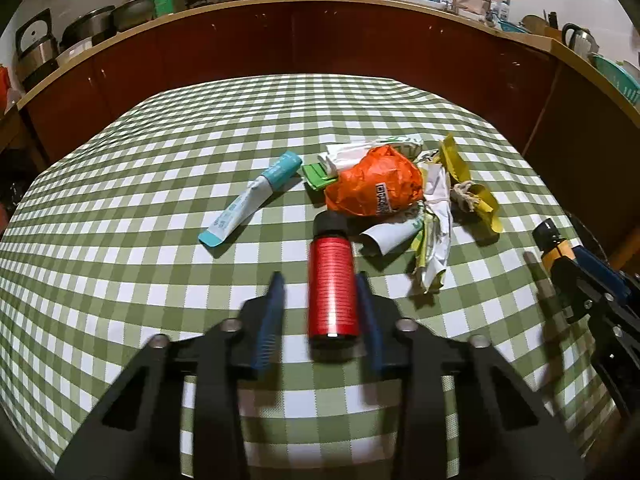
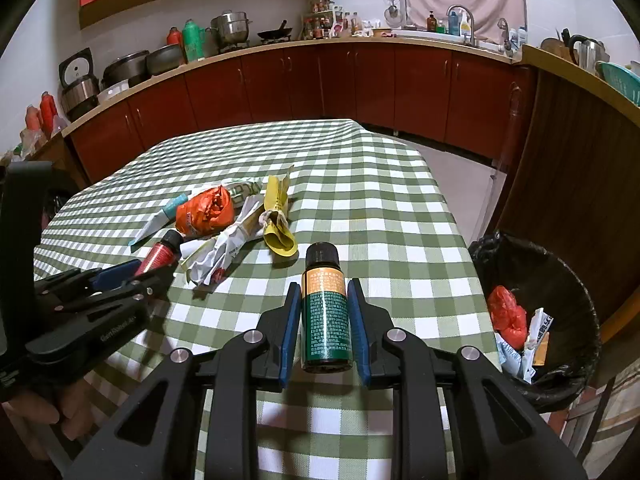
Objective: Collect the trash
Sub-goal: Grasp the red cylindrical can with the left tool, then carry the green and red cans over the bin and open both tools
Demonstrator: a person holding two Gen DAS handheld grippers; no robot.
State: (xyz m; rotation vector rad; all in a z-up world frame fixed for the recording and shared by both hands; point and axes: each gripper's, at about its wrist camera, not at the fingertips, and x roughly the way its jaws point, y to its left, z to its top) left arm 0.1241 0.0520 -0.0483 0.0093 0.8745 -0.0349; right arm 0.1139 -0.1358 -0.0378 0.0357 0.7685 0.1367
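Two bottles between the grippers' pads, trash pile on the checked desk

The left gripper (image 1: 320, 280) has its blue pads around a red bottle (image 1: 331, 280): the right pad touches it, the blurred left pad stands off with a gap, so no pinch is closed. The right gripper (image 2: 324, 286) pinches a green bottle (image 2: 325, 312) with an orange band and black cap, above the desk's (image 2: 380, 208) right edge. Mid-desk lie an orange wrapper (image 1: 374, 186), a teal tube (image 1: 254, 200), a yellow bag (image 1: 472, 188) and crumpled white paper (image 1: 434, 236). The black-lined bin (image 2: 560, 280) stands beside the desk's right edge, holding scraps.
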